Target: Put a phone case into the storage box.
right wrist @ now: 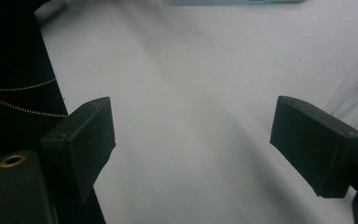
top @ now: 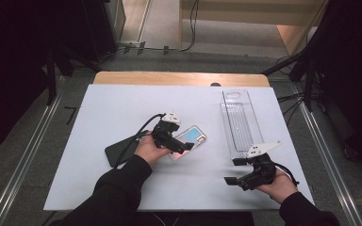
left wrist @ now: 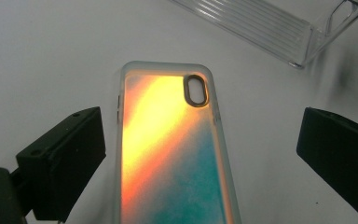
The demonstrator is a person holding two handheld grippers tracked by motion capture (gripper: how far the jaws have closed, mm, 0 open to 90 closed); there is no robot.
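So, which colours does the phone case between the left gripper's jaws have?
The phone case fades from orange-yellow to teal, clearest in the left gripper view.

Orange-teal phone case [left wrist: 168,158] lies flat, apparently back-up, mid-table, camera cutout visible

A white sheet covers the table [top: 113,108], whose wooden edge shows along the far side. On it lie a phone case with an orange and teal back [top: 190,140] near the middle, a black phone [top: 118,151] just left of it, and a clear plastic tray [top: 240,120] at the right, well apart from the case
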